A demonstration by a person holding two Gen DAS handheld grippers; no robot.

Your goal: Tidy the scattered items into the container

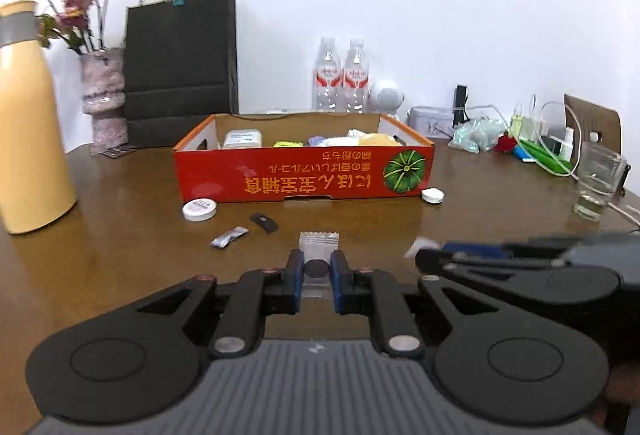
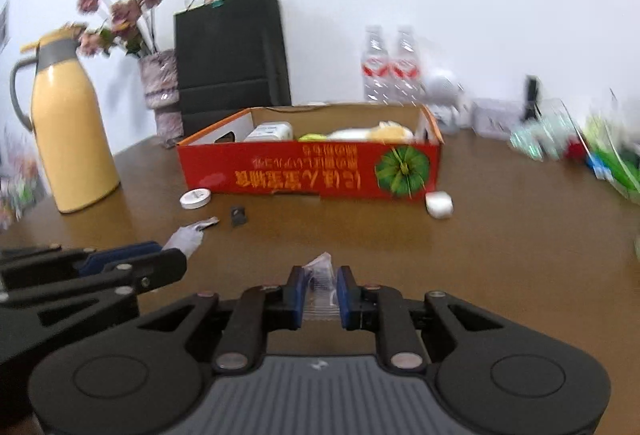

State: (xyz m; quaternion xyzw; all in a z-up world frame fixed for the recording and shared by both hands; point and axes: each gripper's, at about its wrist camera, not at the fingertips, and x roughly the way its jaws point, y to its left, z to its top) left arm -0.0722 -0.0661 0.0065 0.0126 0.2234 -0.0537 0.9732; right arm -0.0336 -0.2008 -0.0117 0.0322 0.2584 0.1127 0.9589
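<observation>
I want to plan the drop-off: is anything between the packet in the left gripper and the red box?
The left gripper holds the clear packet. Only low items lie on the table between: a black chip and silver wrapper, both left of the direct line. The red box front wall must be cleared.

Yellow jug (image 1: 28,123) at left, flower vase (image 1: 105,95) beside black paper bag (image 1: 180,71), two water bottles (image 1: 340,75) behind, drinking glass (image 1: 600,179) at right on brown desk (image 1: 120,255).
</observation>
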